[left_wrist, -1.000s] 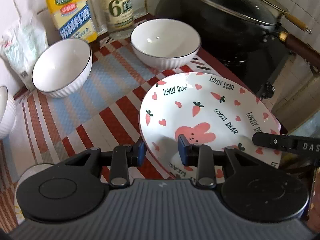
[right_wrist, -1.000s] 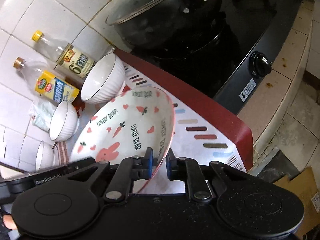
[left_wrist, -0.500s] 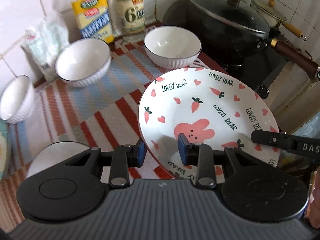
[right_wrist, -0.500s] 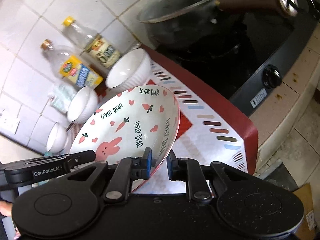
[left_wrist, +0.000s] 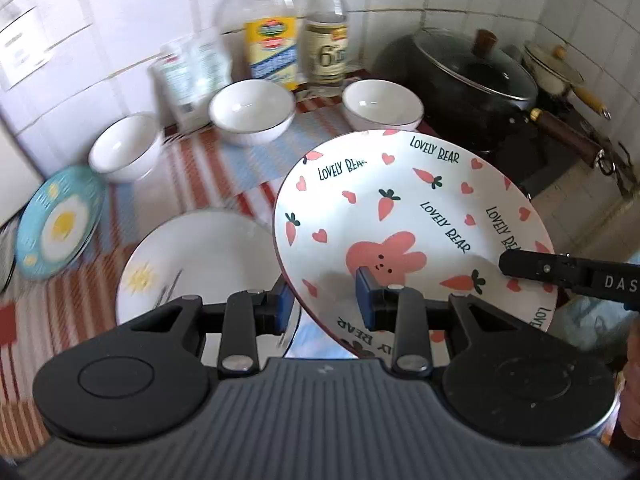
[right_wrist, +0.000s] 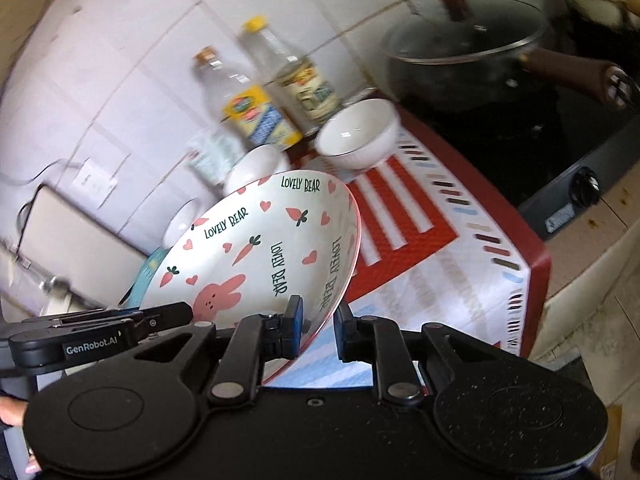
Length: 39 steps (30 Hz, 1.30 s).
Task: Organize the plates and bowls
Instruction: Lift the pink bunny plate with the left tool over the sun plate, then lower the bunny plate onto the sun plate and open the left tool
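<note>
A white plate with a pink bunny, carrots and "LOVELY BEAR" lettering [left_wrist: 400, 216] [right_wrist: 256, 256] hangs tilted above the striped mat. My left gripper [left_wrist: 324, 304] is shut on its near left rim. The right gripper [right_wrist: 320, 330] is shut on the opposite rim, and one black finger of it [left_wrist: 560, 272] lies over the plate's right edge. Below the held plate lies a white plate with a yellow sun motif [left_wrist: 200, 264]. A blue fried-egg plate [left_wrist: 56, 228] lies further left. Three white bowls [left_wrist: 124, 148] [left_wrist: 252, 110] [left_wrist: 382, 104] stand in a row behind.
Two bottles [left_wrist: 272, 44] [left_wrist: 326, 40] and a white bag [left_wrist: 192, 80] stand against the tiled wall. A lidded black wok [left_wrist: 472, 76] sits on the stove at the right, its brown handle [left_wrist: 564, 132] pointing outward. A small cream pot [left_wrist: 552, 68] is behind it.
Both grippers rose with the bunny plate and drew back to the left. The sun plate, the blue egg plate and the third bowl came into the left wrist view.
</note>
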{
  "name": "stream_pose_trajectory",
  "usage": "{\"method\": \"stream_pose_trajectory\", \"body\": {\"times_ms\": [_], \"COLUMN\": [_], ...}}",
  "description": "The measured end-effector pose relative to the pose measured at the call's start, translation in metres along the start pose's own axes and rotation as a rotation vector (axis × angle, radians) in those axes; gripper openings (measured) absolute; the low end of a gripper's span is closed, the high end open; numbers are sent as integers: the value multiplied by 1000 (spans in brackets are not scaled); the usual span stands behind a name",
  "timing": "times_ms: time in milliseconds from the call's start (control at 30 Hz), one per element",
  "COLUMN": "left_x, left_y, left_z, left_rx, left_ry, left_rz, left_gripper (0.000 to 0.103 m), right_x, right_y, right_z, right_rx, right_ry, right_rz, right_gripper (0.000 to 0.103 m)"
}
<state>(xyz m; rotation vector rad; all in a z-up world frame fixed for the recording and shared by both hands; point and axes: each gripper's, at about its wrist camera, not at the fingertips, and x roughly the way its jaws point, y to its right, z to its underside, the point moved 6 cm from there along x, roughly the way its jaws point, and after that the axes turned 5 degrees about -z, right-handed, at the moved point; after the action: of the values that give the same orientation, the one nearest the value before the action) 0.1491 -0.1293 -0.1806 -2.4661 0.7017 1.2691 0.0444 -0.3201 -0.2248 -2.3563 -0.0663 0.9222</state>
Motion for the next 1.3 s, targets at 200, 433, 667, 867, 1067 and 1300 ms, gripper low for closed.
{"method": "stream_pose_trajectory", "body": {"times_ms": [200, 433, 667, 867, 1067, 1300], "left_x": [-28, -43, -36, -16, 13, 48], "left_y": [-25, -58, -87, -114, -138, -155], "left_z": [36, 72, 88, 85, 86, 91], "left_rx": [-98, -200, -238, -205, -204, -223], "left_ry": [5, -8, -38, -94, -153, -248], "left_rz": [-38, -79, -96, -74, -20, 61], "left_gripper": [31, 31, 31, 31, 31, 31], "right_x": [-1, 13, 40, 72, 100, 124], "right_y": [-29, -58, -74, -80, -83, -77], "right_z": [15, 34, 43, 52, 60, 66], "right_rx": [-75, -133, -137, -106, -57, 6], "right_ry": [-53, -119, -163, -198, -202, -205], "right_rz": [-52, -96, -119, -104, -62, -5], "right_gripper": [21, 21, 21, 21, 21, 21]}}
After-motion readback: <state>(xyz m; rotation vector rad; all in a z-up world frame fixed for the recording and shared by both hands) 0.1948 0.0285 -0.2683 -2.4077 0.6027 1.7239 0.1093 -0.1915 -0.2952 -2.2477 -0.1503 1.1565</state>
